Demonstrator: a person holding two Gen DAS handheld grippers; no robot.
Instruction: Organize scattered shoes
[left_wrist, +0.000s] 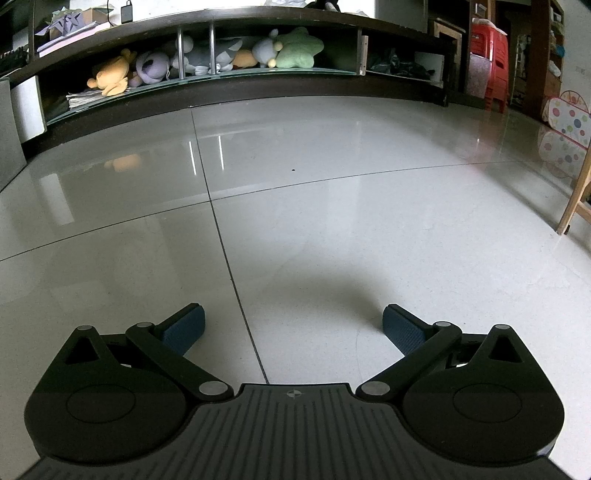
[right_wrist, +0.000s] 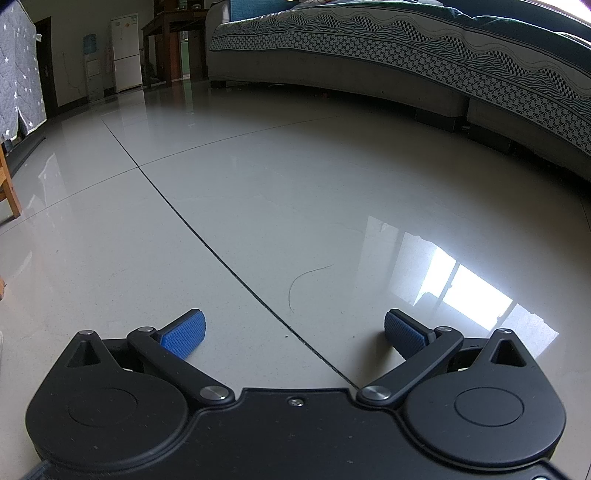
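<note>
Two grippers: both out in front, both empty, both low over a glossy tiled floor (left_wrist: 332, 221).
Left gripper (left_wrist: 293, 325): jaws spread wide, blue pads (left_wrist: 184, 328) well apart with nothing but tile and a grout line between them. It faces a long dark low shelf unit (left_wrist: 221, 92) across the room.
Right gripper (right_wrist: 293, 330): same story, jaws gaping, only floor and a diagonal grout line (right_wrist: 207, 240) in the gap. It points towards a bed (right_wrist: 406, 62) with a patterned cover.
Shoes: none in sight in either view, so where they lie I cannot tell. A sliver of something pale at the far left edge of the right view is too small to name.
Why held this way: my read is that this is a ready pose, with the jaws wide so either one can drop over a shoe once it is found, and kept low because the shoes will be at floor level.
Shelf contents: soft toys (left_wrist: 207, 55) packed in one compartment behind glass, with papers stacked beside them.
Other furniture: red plastic stools (left_wrist: 487, 62) stacked at the far right, a white fridge (right_wrist: 127, 51) at the far wall.
Writing and brands: nothing readable; a small round mark on the left gripper body is too fine to make out.
Stage: searching, no shoe picked yet.
</note>
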